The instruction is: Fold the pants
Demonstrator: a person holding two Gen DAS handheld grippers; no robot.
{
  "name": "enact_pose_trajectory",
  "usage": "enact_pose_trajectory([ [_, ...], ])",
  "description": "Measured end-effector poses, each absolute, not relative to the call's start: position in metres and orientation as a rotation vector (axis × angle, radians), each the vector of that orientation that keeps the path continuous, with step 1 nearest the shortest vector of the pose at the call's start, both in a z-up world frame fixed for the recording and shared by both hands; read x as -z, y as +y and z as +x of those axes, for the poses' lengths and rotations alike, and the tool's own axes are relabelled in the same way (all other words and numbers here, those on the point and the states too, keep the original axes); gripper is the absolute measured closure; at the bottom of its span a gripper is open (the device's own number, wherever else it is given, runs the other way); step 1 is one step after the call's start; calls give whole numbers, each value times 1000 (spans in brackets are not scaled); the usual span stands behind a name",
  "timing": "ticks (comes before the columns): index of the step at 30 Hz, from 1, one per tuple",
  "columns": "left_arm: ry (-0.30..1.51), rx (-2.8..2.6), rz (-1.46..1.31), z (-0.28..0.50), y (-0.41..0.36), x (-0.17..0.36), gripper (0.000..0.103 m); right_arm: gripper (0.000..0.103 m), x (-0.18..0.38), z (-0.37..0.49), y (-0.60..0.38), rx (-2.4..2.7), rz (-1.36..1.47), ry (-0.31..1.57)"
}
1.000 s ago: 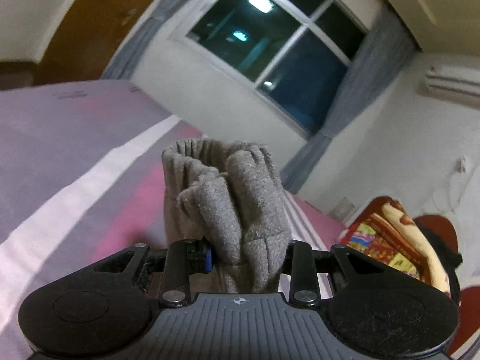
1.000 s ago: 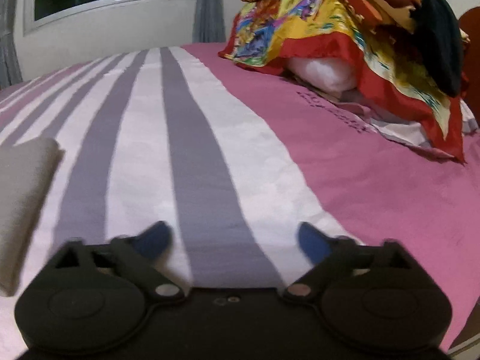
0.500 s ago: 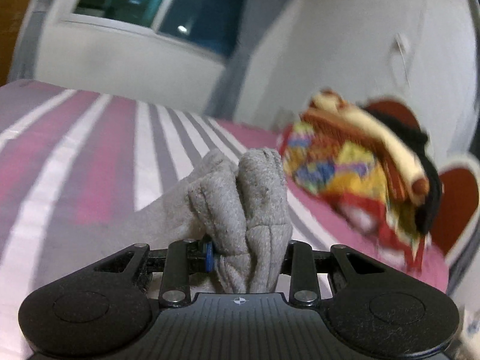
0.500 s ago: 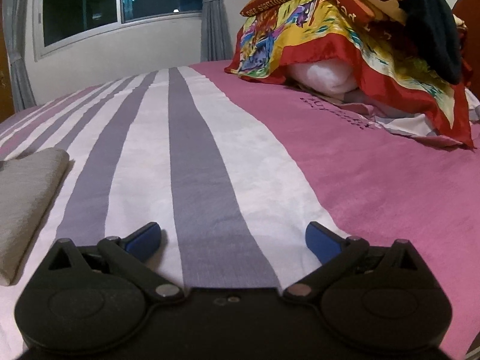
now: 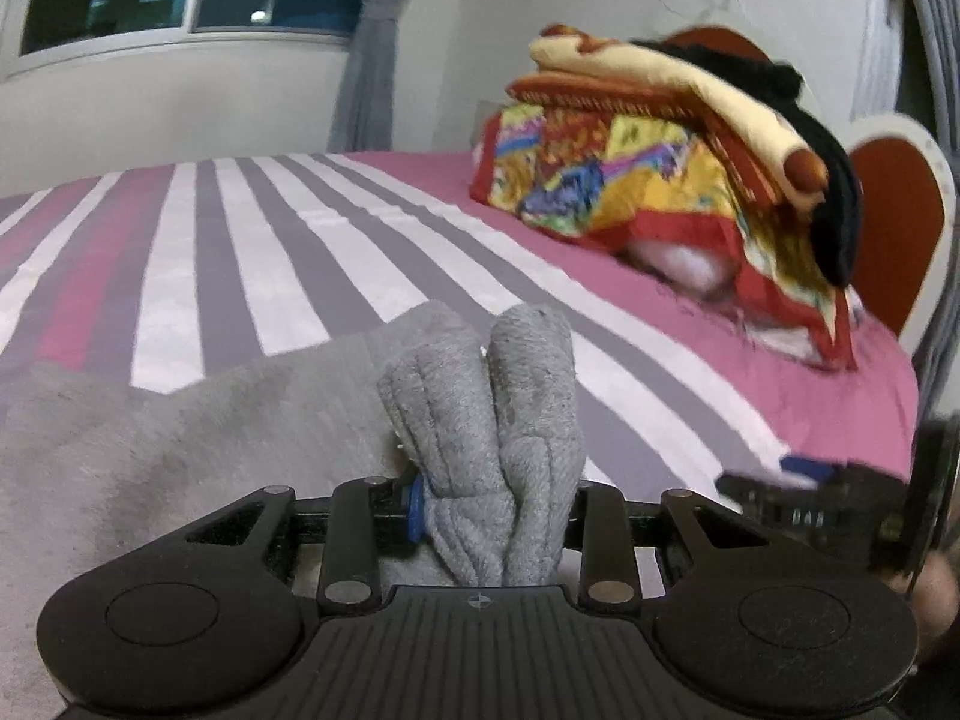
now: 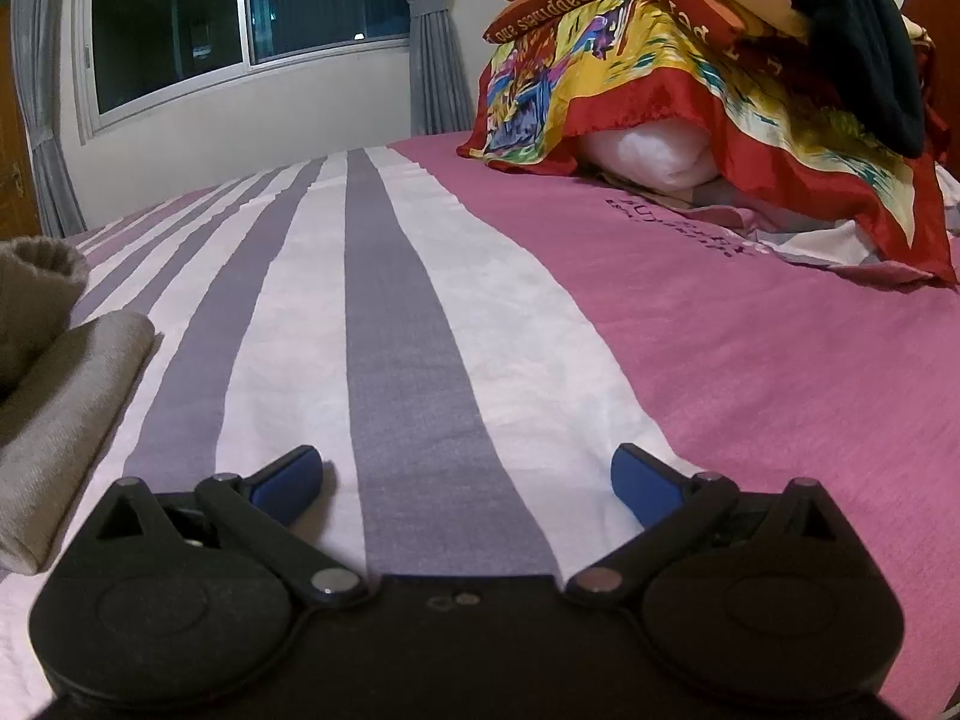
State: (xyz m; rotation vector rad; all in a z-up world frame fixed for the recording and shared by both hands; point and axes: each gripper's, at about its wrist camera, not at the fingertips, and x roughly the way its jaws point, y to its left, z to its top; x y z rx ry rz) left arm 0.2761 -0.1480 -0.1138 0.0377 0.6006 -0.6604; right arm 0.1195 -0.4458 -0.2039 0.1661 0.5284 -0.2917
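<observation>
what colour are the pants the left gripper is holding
Grey, a soft knit; the pants show best in the left wrist view, bunched in the left gripper.

Striped pink, white and grey bedsheet (image 6: 420, 312); colourful blanket pile (image 6: 690, 60) at its far end; dark window (image 6: 240, 18), grey curtains (image 6: 432, 42)

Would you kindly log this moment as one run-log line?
left gripper: shut on grey pants | right gripper: open, empty, over striped bedsheet | fold unfinished

Open striped bedsheet (image 6: 408, 324) ahead; piled bedding (image 6: 708, 78) far right.
</observation>
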Motion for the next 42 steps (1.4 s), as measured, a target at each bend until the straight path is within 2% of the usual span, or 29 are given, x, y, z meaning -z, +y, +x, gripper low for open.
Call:
enact_pose_trajectory([
  [1,609,667,45,278,-156,118,71,0,204,119,-446,291,167,527],
  [2,621,682,66,277,-163,122,65,0,204,119,-446,291,167,526],
  [4,658,734,107,277,-177,132,40,0,204,119,-446,290,170,524],
  [5,685,774,105,279,-183,135,18,0,205,119,-447,289,172,524],
  [6,700,816,97,277,-188,136,11,0,205,120,-447,289,171,527],
  [9,654,802,119,269,-185,122,11,0,204,121,-446,292,165,535],
  [12,574,726,70,255,-140,97,11,1,198,125,-446,288,152,591],
  [14,514,620,56,237,-95,88,11,22,178,120,-441,270,168,605],
  [15,497,559,46,227,-68,88,11,36,165,110,-435,232,203,572],
  [16,487,508,33,218,-45,90,11,32,157,103,-426,204,232,562],
  [18,515,413,-2,197,9,103,11,32,144,95,-411,82,371,571],
  [21,587,344,-14,175,51,127,11,31,141,94,-386,-47,523,573],
  [23,606,334,14,165,59,139,11,24,147,104,-366,-101,578,621],
  [26,605,350,53,162,54,149,11,26,154,112,-342,-128,605,644],
  [29,582,354,52,168,47,152,11,20,158,118,-330,-114,618,653],
  [32,567,303,39,183,45,152,11,20,157,125,-328,-93,622,649],
  [33,568,269,37,189,50,154,11,22,157,125,-329,-93,628,651],
  [34,564,250,19,192,57,156,11,29,157,126,-328,-89,633,651],
  [36,576,258,-35,196,72,164,11,38,157,130,-325,-84,614,662],
  [40,559,263,-15,196,69,174,10,38,159,145,-312,-96,607,686],
  [42,539,256,-10,194,67,176,10,42,159,157,-301,-93,583,698],
])
